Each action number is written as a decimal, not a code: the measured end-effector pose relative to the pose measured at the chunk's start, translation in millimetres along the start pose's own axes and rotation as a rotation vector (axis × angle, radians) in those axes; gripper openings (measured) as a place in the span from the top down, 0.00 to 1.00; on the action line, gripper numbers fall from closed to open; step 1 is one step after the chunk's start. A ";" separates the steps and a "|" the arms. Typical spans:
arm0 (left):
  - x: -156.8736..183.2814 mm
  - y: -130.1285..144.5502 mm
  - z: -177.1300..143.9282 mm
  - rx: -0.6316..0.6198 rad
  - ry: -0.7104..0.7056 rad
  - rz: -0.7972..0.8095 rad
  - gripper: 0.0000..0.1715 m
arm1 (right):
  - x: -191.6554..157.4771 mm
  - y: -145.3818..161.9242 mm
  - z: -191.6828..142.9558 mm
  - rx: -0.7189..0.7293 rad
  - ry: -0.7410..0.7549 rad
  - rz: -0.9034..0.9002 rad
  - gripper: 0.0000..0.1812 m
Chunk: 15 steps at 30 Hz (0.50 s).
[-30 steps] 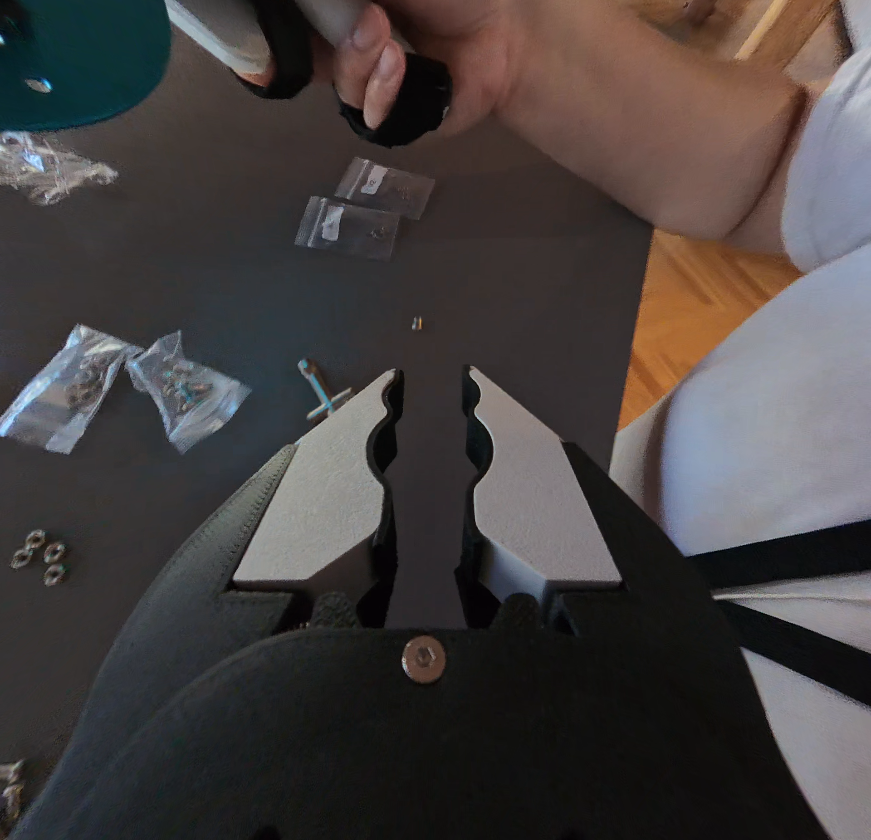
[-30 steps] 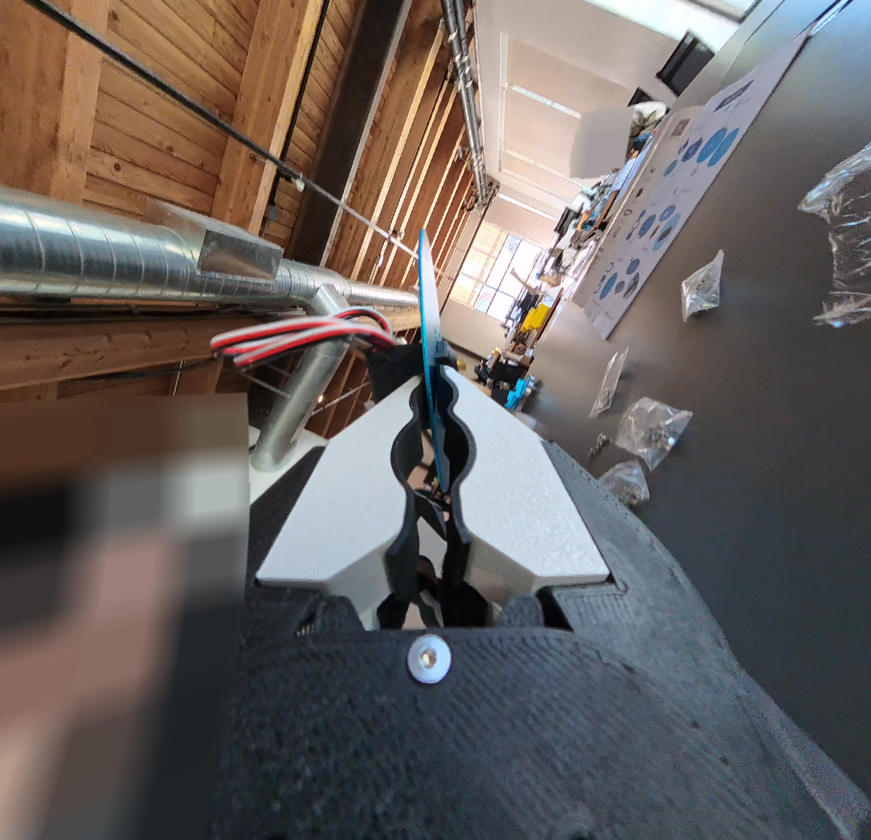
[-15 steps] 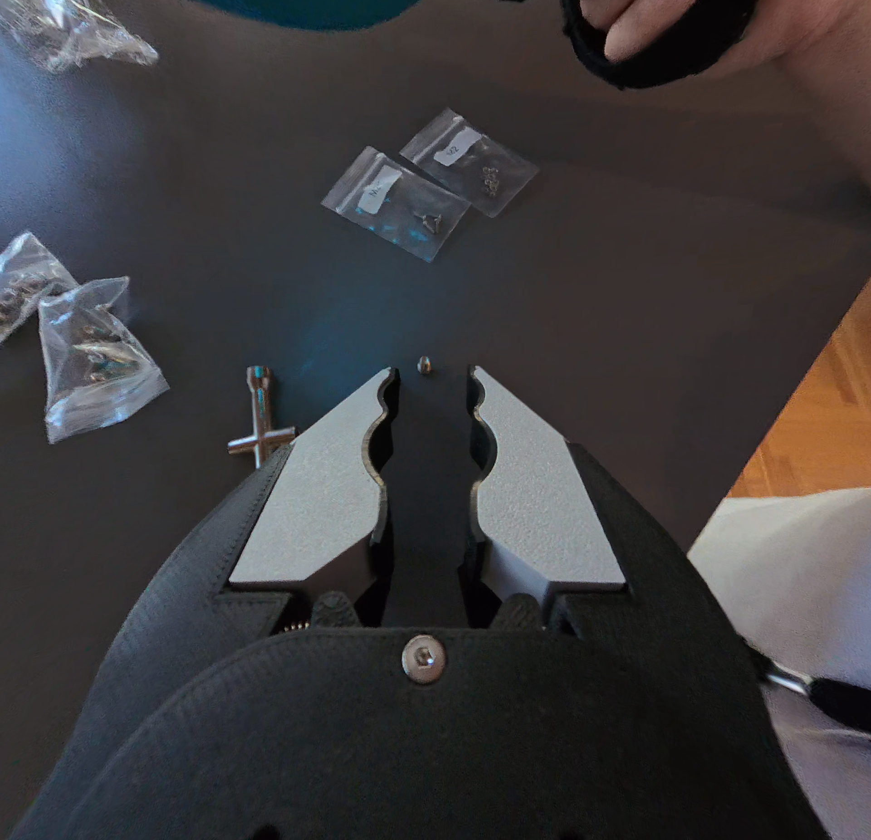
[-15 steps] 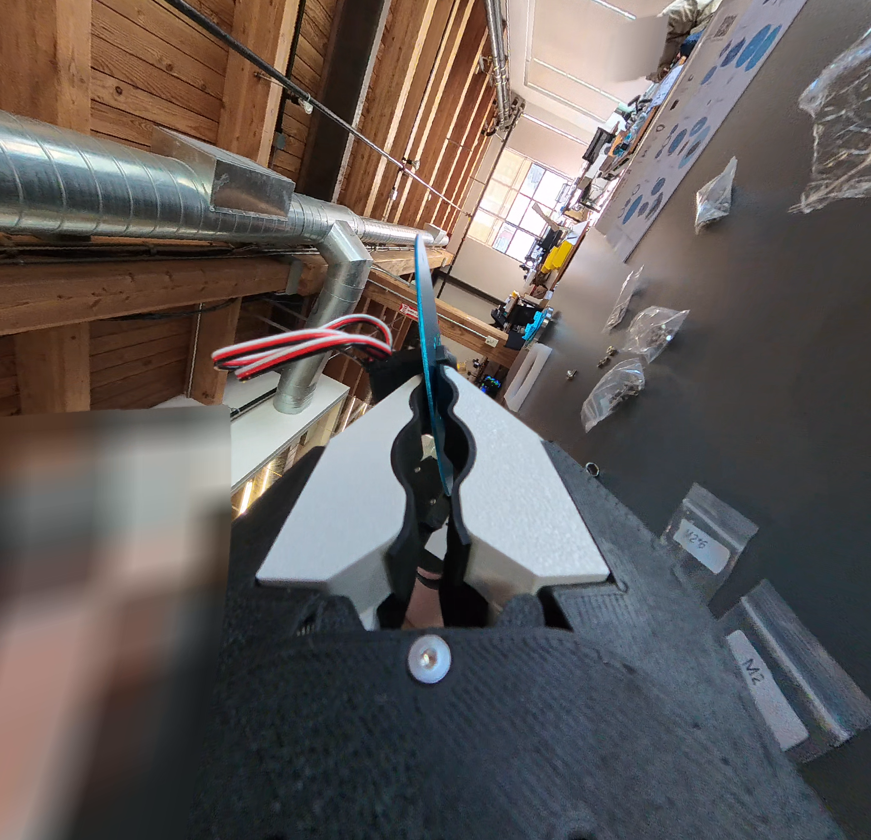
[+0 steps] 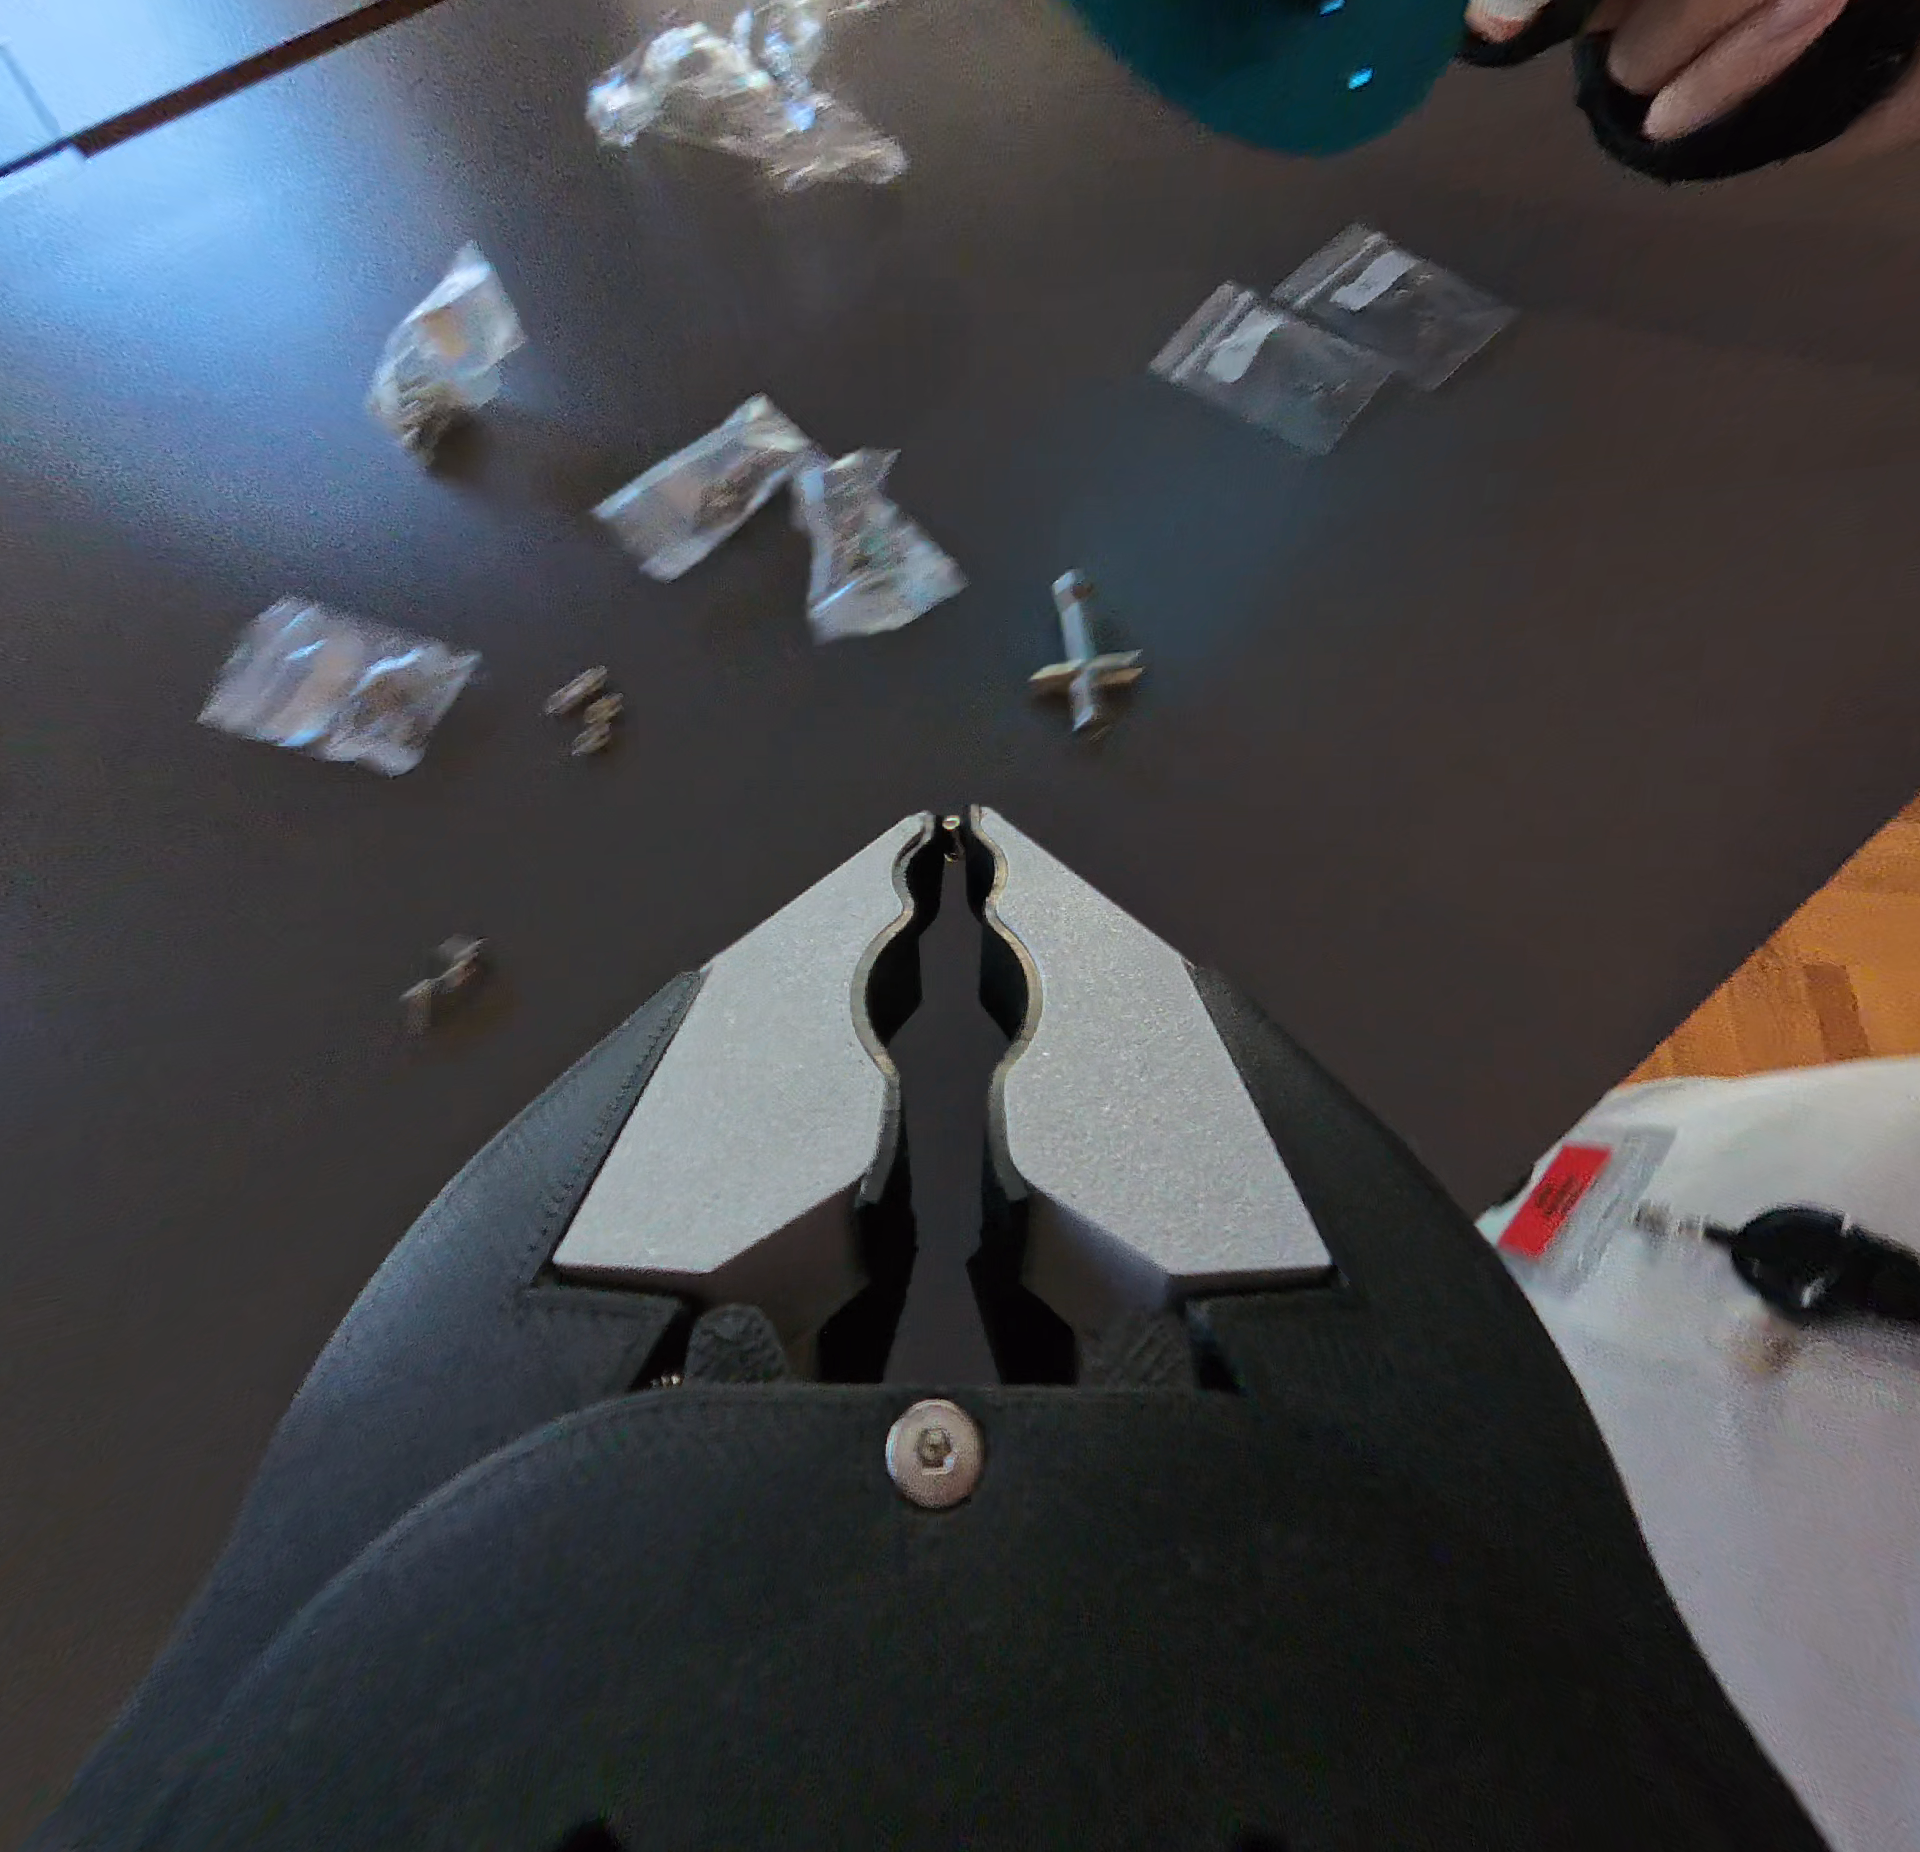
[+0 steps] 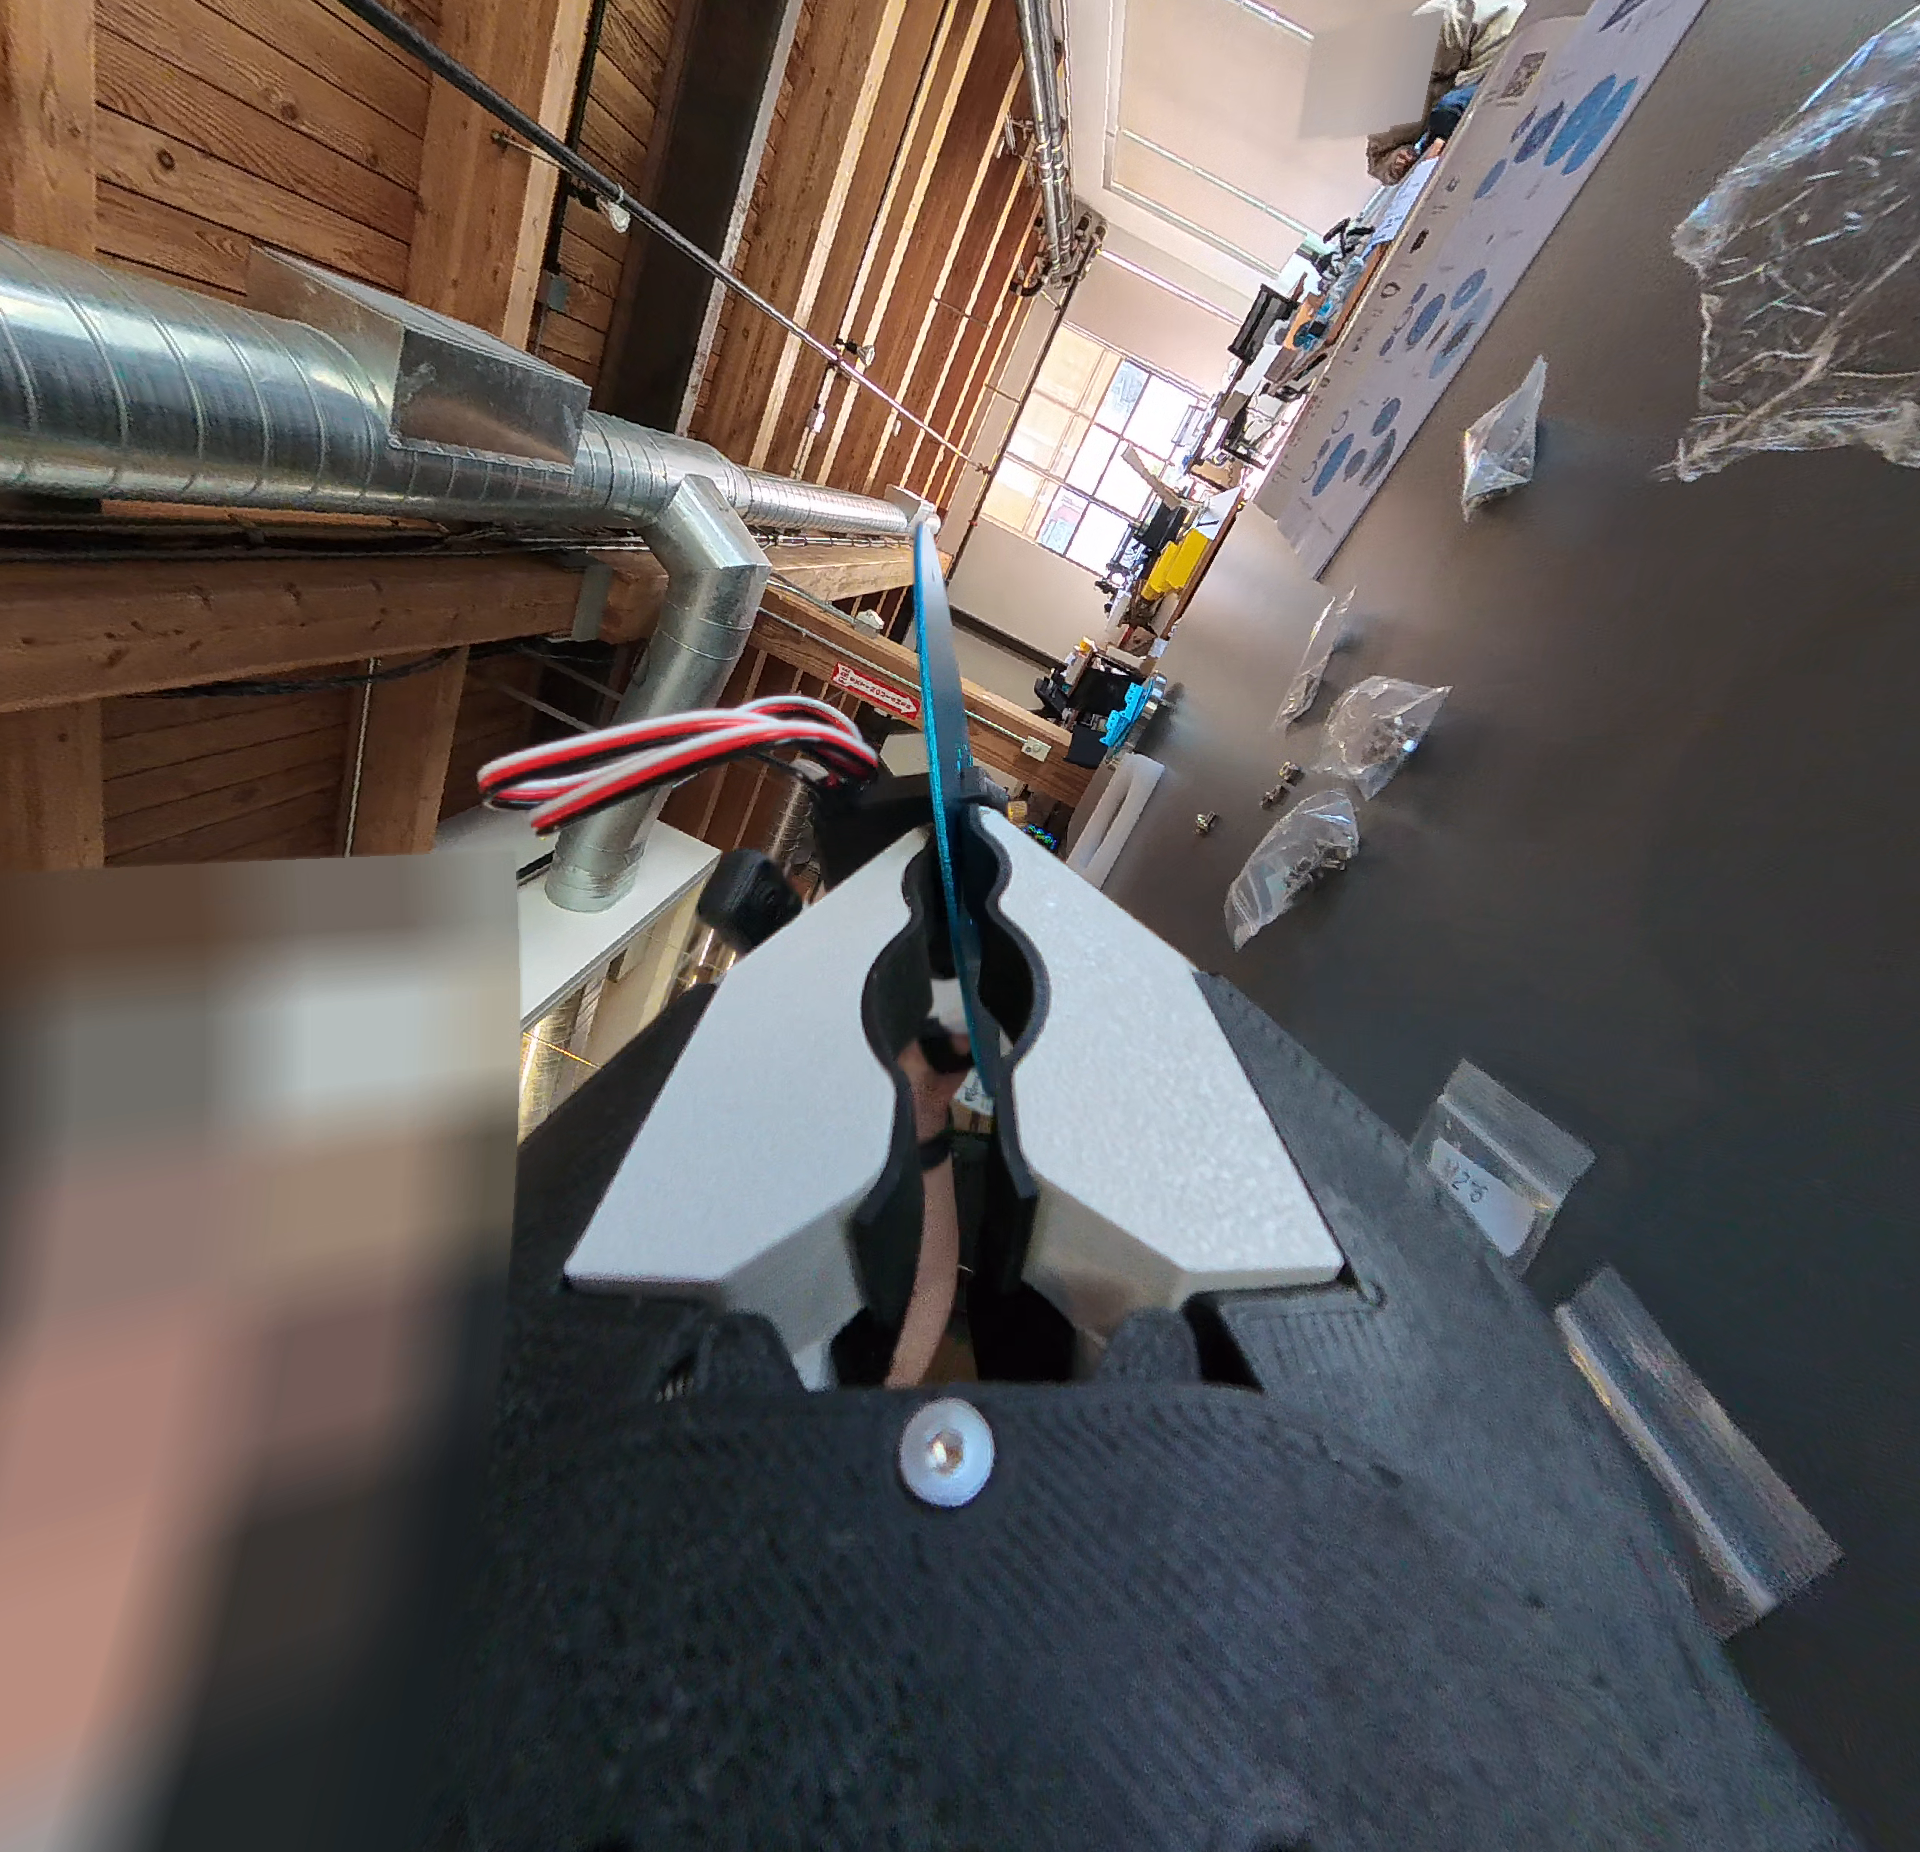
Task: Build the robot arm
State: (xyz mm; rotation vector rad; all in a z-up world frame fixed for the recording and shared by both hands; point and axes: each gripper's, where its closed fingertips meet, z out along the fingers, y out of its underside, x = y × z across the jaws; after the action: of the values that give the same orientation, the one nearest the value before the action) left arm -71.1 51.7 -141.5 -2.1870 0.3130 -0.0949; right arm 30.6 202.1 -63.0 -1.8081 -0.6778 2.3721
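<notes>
grey fingers in black textured housing; dark matte table; silver cross wrench; clear plastic bags; teal plate with red, white and black wires; orange-brown wooden floor.

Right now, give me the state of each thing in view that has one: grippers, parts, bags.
left gripper: shut on small screw
small screw: pinched at the fingertips
right gripper: shut on teal plate
teal plate: held edge-on, off the table
red, white and black wires: attached beside the plate, looped free
cross-shaped wrench: lying flat on the table
flat labelled bags: lying overlapped
</notes>
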 end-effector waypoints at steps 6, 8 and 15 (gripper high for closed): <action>-63.5 39.0 -30.2 -0.044 0.125 0.107 0.98 | 1.2 3.1 25.1 0.019 -0.023 0.007 1.00; -78.2 56.4 -26.3 -0.109 0.132 0.187 0.98 | 4.3 4.4 38.2 0.029 -0.014 0.000 1.00; -92.9 76.1 -25.3 -0.117 0.281 0.253 0.92 | 5.1 9.3 91.9 0.037 -0.045 -0.006 1.00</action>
State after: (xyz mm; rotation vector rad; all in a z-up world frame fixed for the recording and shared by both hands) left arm -179.8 12.8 -183.3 -2.2299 0.7674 -0.2493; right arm -54.9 168.4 -52.4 -1.7403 -0.6386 2.4115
